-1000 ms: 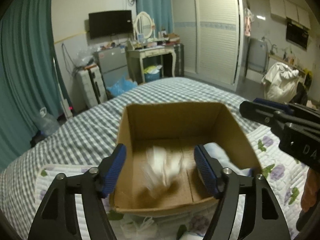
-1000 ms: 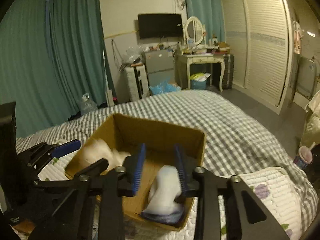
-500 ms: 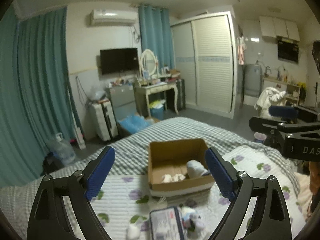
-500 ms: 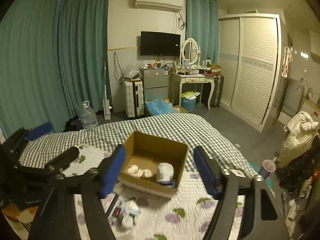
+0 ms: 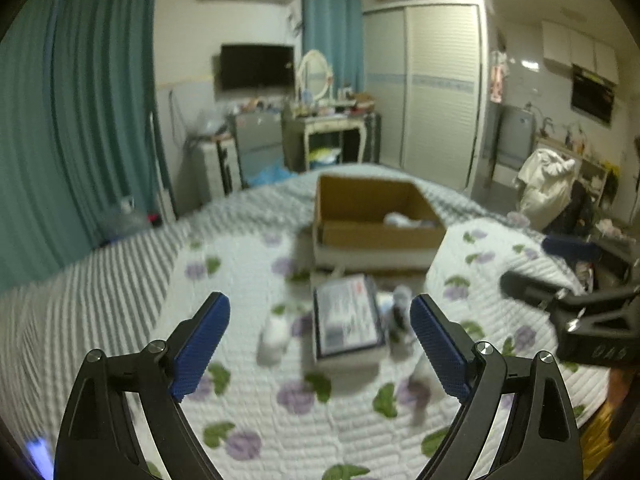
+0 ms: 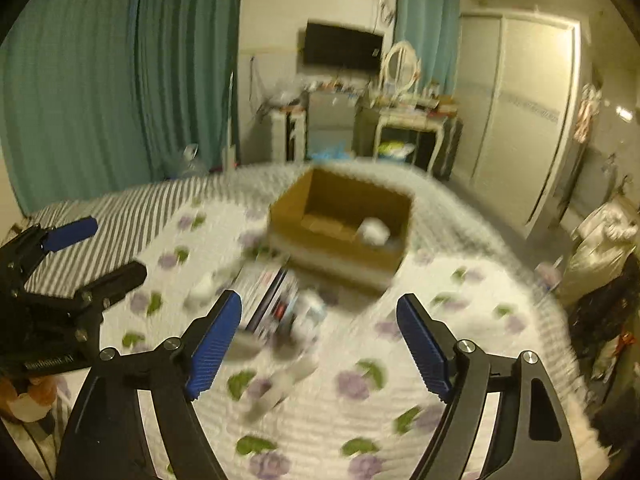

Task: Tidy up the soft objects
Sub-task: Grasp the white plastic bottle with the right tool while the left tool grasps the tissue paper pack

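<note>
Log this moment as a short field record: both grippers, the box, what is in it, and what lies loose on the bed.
left gripper: open, empty, above the quilt
right gripper: open, empty, above the quilt
brown cardboard box: open-topped, on the bed beyond both grippers
white soft item: inside the box, at its right side
flat printed packet: on the quilt in front of the box
small white bundle: on the quilt, left of the packet
white floral quilt: covers the near part of the bed
image quality: motion blur, small items unclear
</note>
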Demonstrator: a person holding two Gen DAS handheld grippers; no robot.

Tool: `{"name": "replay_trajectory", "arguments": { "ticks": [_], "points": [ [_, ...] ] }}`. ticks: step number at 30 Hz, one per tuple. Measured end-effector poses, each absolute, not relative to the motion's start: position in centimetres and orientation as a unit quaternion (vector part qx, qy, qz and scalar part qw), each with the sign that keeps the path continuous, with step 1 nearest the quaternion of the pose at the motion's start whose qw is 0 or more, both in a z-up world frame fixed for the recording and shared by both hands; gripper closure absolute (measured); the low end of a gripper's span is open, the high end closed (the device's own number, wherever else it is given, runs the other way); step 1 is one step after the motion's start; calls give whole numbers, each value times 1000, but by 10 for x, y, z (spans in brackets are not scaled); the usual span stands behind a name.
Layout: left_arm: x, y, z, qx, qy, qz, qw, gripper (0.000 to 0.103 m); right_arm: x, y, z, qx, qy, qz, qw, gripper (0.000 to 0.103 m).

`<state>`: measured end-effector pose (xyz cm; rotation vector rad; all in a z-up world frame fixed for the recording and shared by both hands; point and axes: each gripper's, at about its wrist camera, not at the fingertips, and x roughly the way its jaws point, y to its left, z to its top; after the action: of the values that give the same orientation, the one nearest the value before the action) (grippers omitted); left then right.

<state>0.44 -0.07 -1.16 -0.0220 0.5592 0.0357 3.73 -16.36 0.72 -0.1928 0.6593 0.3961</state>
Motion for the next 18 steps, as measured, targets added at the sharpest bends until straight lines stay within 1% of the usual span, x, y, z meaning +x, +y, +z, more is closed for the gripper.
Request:
{"name": "replay_trajectory", "arguments": {
  "ticks": [6, 8, 11, 12, 14, 15, 16, 17, 18],
  "points": [
    [12, 8, -77, -8, 307, 33, 951, 10, 59, -142, -82, -78, 394, 193, 895, 23],
    [16, 11, -94, -13, 322, 28, 946, 10, 65, -138, -101, -86, 408, 194, 888, 24],
    [21, 11, -108, -16, 338, 25, 941, 10, 72, -134, -132, -83, 436, 194, 875, 30],
    [23, 10, -112, -15, 340, 23, 940, 10, 75, -133, -138, -79, 443, 196, 871, 34],
    [25, 10, -117, -13, 344, 24, 938, 10, 79, -131, -151, -79, 457, 197, 864, 47],
    [26, 9, -119, -13, 347, 22, 938, 10, 80, -130, -156, -84, 459, 193, 863, 58],
    [26, 9, -120, -14, 348, 20, 937, 10, 79, -131, -158, -92, 455, 184, 866, 67],
    [27, 8, -122, -16, 351, 18, 936, 10, 79, -133, -159, -93, 453, 186, 867, 68],
    [27, 7, -123, -19, 354, 14, 935, 10, 78, -137, -157, -83, 450, 191, 869, 71]
  ]
}}
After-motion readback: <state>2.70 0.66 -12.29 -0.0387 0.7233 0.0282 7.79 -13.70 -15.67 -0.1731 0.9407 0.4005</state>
